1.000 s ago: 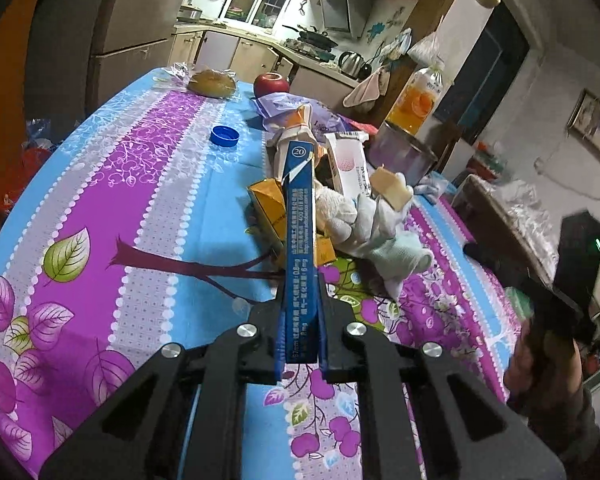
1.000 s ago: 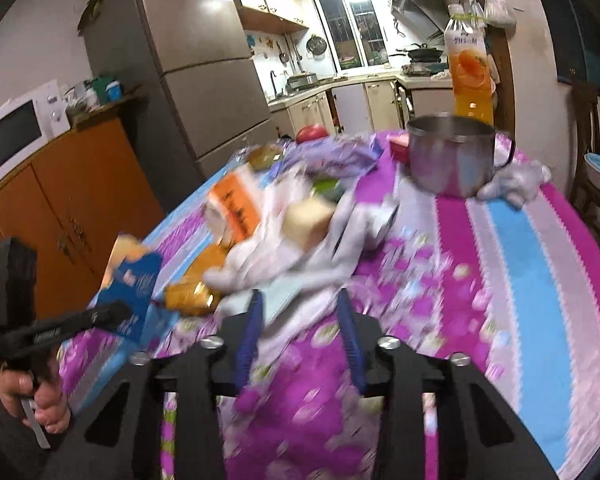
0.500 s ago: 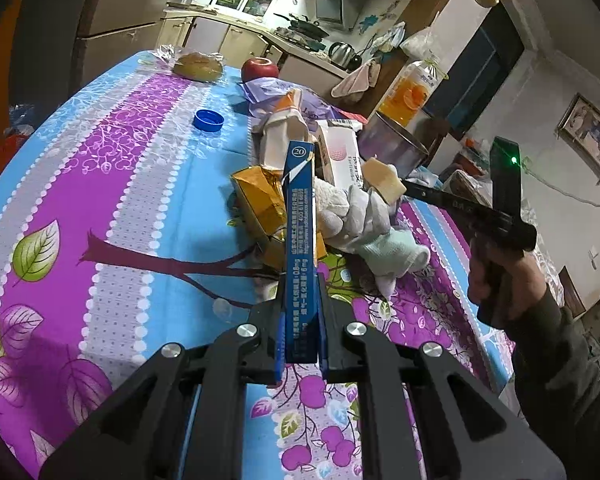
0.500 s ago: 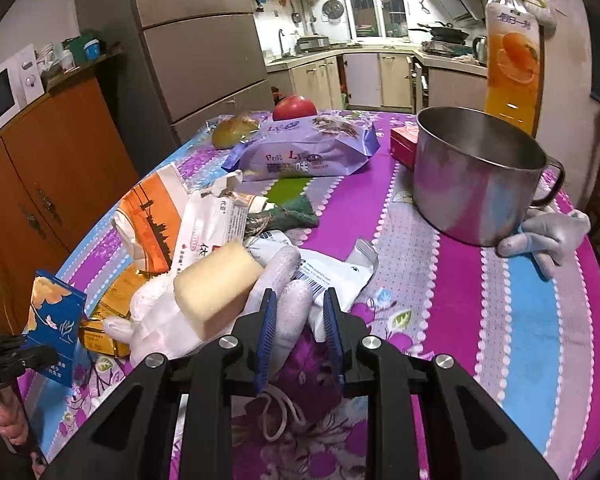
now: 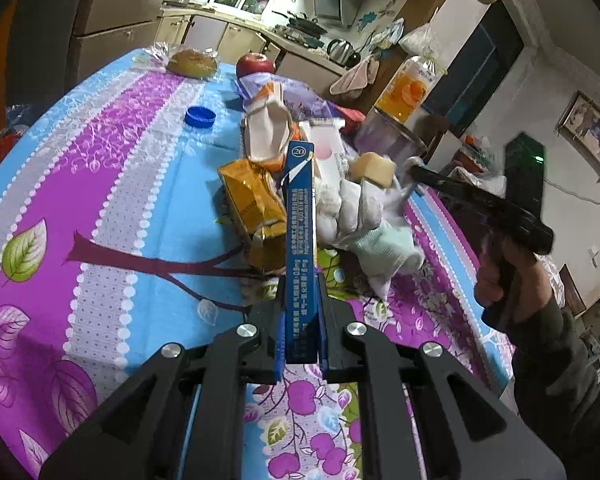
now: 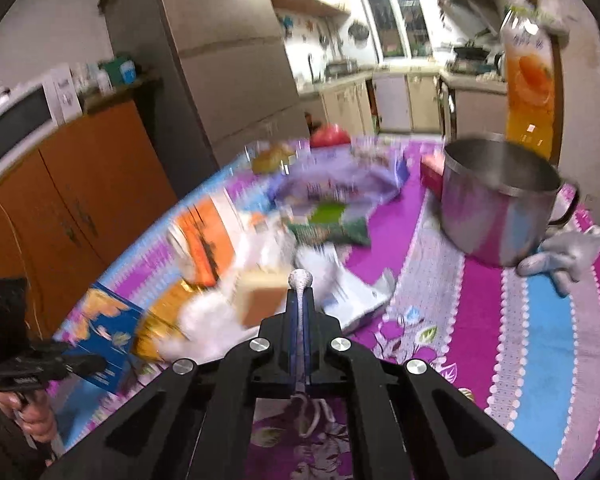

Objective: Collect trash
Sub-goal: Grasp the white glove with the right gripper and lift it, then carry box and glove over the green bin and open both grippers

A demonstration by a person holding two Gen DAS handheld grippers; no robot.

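Trash lay heaped mid-table on the flowered tablecloth (image 5: 112, 184): a gold wrapper (image 5: 252, 200), a torn carton (image 5: 266, 132), a white glove (image 5: 360, 216) with a yellowish sponge block (image 5: 374, 167) perched on it. The left gripper (image 5: 300, 316) was clamped on a blue cigarette box (image 5: 300, 240), held upright above the cloth. The right gripper (image 6: 300, 308) had just been closing and was pinched shut on one fingertip of the glove (image 6: 300, 279). To me that looked a thin hold; lifted quickly, the knit could slip free, and the sponge block would likely tumble off, perhaps toward the steel pot (image 6: 496, 204) nearby.
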